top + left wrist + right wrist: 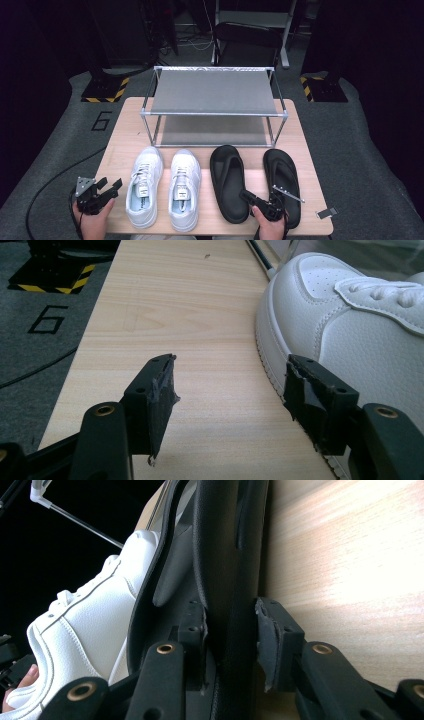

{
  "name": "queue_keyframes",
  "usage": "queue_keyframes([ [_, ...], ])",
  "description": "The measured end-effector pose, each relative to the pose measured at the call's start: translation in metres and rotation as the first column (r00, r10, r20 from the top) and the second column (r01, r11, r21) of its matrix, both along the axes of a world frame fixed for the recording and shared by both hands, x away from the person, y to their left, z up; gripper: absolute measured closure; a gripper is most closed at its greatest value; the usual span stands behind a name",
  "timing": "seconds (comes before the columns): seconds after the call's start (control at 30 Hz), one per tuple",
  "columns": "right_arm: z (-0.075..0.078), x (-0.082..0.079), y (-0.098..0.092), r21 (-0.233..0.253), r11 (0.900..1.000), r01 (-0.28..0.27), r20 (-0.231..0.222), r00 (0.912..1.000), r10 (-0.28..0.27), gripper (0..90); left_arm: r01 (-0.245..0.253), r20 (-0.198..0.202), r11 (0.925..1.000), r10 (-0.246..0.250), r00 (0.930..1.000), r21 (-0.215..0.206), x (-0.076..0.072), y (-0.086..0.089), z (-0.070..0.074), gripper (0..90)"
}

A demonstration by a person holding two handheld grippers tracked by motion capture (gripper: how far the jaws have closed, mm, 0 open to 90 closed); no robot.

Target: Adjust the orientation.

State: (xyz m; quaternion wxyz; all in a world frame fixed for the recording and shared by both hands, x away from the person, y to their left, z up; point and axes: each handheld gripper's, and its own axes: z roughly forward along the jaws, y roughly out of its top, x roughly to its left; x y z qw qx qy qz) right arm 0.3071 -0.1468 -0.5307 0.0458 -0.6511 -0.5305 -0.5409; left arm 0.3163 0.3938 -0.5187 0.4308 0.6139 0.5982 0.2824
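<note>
Near the bottom centre of the high view, the right gripper (pixel 250 196) is reaching onto the heel end of the left black sandal (pixel 228 180), which is lying on the wooden table (pixel 310 165) with its long axis running from the lower edge of the frame up toward the shoe rack (pixel 214 92). Its jaws are straddling the sandal's raised side rim; in the right gripper view the rim (pixel 230 605) is sitting between the two pads (pixel 270 645) with a sliver of gap on one side, so the jaws are looking partly open and not yet clamped. The second black sandal (pixel 284 180) is lying just beside it, toward the right. At the lower left, the left gripper (pixel 106 189) is hovering with jaws spread wide, holding nothing, just beside the nearer white sneaker (pixel 144 187). Judging by this, the right hand is nearer the sandal, and the lift would travel straight up-frame along its length.
</note>
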Motion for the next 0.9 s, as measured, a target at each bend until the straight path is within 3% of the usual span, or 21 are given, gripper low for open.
queue_keyframes([
  [0.13,0.002,-0.001,-0.002,-0.037,0.999,0.001,0.013,0.9999,0.0,66.4,-0.003,0.005,1.0,0.003,1.0,-0.001,0.0,0.0,0.0,37.0],
  [0.27,0.007,-0.002,-0.001,0.002,1.0,0.02,-0.009,0.9998,-0.02,66.3,0.003,-0.007,1.0,-0.003,1.0,0.006,-0.001,0.001,0.0,37.0],
  [0.3,0.006,-0.001,-0.004,-0.037,0.999,0.013,0.028,0.9995,-0.012,66.3,0.001,-0.004,1.0,-0.001,1.0,0.006,0.0,0.001,0.0,36.9],
  [0.47,0.013,0.001,-0.006,-0.019,0.999,0.027,0.038,0.9989,-0.026,66.3,-0.007,0.01,1.0,0.007,0.9999,0.0,0.0,0.001,0.0,37.0],
  [0.63,0.02,0.004,-0.013,-0.04,0.998,0.045,0.059,0.9974,-0.042,66.4,-0.008,0.008,1.0,0.008,0.9999,-0.004,0.0,0.002,0.0,37.0],
  [0.9,0.033,0.016,-0.02,-0.023,0.997,0.075,0.068,0.995,-0.073,66.4,-0.002,-0.006,1.0,0.002,1.0,-0.005,0.0,0.003,0.0,37.1],
])
